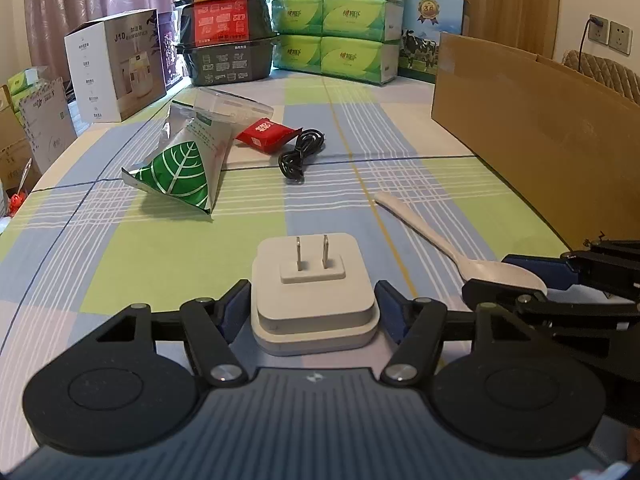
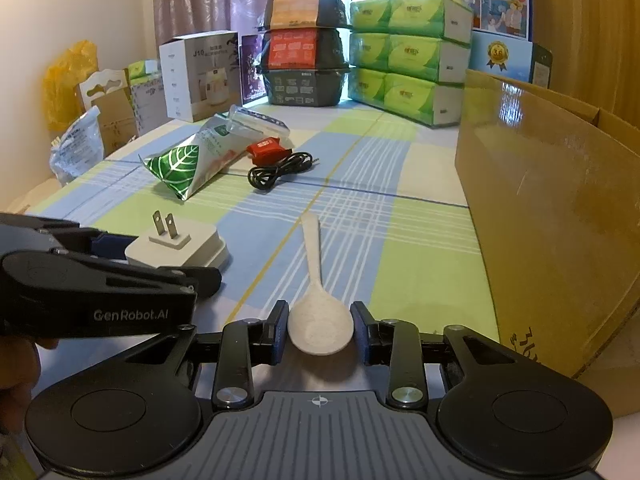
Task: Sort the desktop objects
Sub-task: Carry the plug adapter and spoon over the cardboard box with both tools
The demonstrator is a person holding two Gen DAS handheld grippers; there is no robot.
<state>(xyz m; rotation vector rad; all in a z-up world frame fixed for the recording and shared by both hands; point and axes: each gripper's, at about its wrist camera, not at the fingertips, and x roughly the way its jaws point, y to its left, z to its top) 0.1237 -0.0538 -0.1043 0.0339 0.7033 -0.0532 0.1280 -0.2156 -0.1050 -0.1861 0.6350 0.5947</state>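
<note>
Checked cloth in green, blue and white covers the table [image 1: 160, 248]. Nearest, the left gripper [image 1: 314, 308] straddles the white plug adapter [image 1: 312, 292], pads at its sides, though whether they press cannot be told. At its three o'clock, the right gripper [image 2: 320, 332] brackets the bowl of the white spoon [image 2: 320, 320] with narrow gaps, not yet clamped. Farther off, around twelve o'clock, lie a black cable [image 1: 300, 154], a red packet [image 1: 266, 134] and a leaf-printed pouch [image 1: 184, 168]; a cardboard box [image 2: 540, 220] stands at two o'clock. The rounded spoon bowl could squirt out when squeezed, and the two neighbouring grippers risk colliding on lifting.
</note>
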